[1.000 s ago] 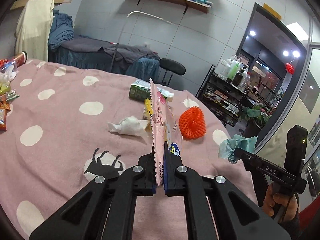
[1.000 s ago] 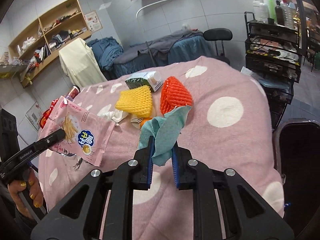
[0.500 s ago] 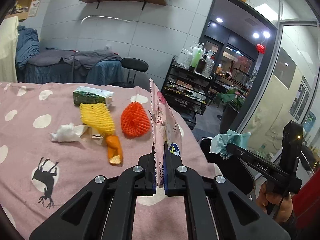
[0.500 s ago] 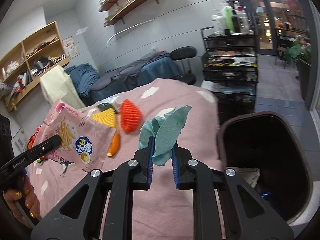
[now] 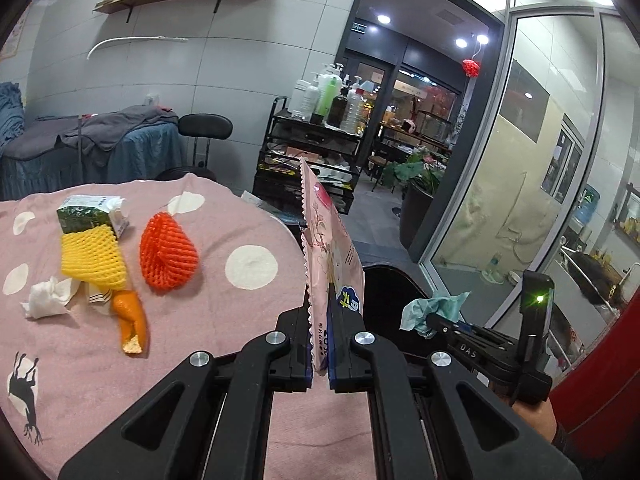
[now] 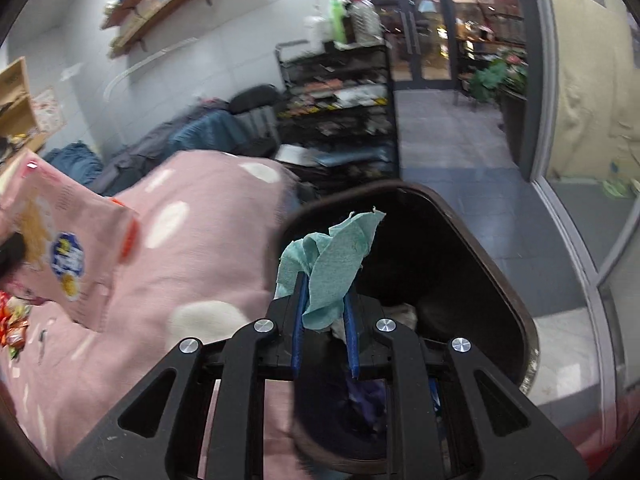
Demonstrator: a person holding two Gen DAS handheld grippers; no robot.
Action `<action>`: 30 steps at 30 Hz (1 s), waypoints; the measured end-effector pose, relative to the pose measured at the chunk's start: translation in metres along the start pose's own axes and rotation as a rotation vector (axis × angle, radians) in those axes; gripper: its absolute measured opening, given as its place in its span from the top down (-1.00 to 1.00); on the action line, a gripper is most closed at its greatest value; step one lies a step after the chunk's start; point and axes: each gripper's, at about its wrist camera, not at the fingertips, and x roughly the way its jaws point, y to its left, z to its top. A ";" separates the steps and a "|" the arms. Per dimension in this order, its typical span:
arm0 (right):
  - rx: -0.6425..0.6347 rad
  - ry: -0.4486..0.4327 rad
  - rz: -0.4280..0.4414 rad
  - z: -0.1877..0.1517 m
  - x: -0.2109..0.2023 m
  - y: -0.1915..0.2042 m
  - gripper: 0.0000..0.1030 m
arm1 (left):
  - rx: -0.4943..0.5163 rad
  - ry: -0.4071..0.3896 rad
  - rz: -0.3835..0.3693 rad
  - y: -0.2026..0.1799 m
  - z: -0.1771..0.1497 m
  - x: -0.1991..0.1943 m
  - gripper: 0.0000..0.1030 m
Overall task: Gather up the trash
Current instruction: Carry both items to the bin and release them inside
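Now the right tool (image 6: 323, 334) pinches a teal wipe (image 6: 334, 266) above the bin (image 6: 500, 276); left tool (image 5: 319, 354) clamps a pink snack bag (image 5: 330, 264).

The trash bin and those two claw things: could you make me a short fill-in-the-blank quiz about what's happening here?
1. The right gripper holds a crumpled teal ____ over the open trash bin.
2. The left gripper pinches a pink ____ bag.
3. On the polka-dot blanket, the foam net beside the yellow foam net is coloured ____.

Missing words: paper towel; snack; orange-red
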 end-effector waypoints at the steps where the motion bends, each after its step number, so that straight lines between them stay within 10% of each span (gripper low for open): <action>1: 0.035 0.019 0.000 -0.003 0.006 -0.010 0.57 | 0.005 0.006 -0.008 -0.004 -0.001 0.004 0.90; 5: 0.098 0.059 -0.022 -0.014 0.018 -0.031 -0.17 | 0.020 0.038 -0.037 -0.014 -0.003 0.018 0.90; 30: 0.273 -0.085 -0.166 -0.022 -0.018 -0.086 -0.46 | 0.174 0.316 -0.167 -0.091 -0.023 0.132 0.90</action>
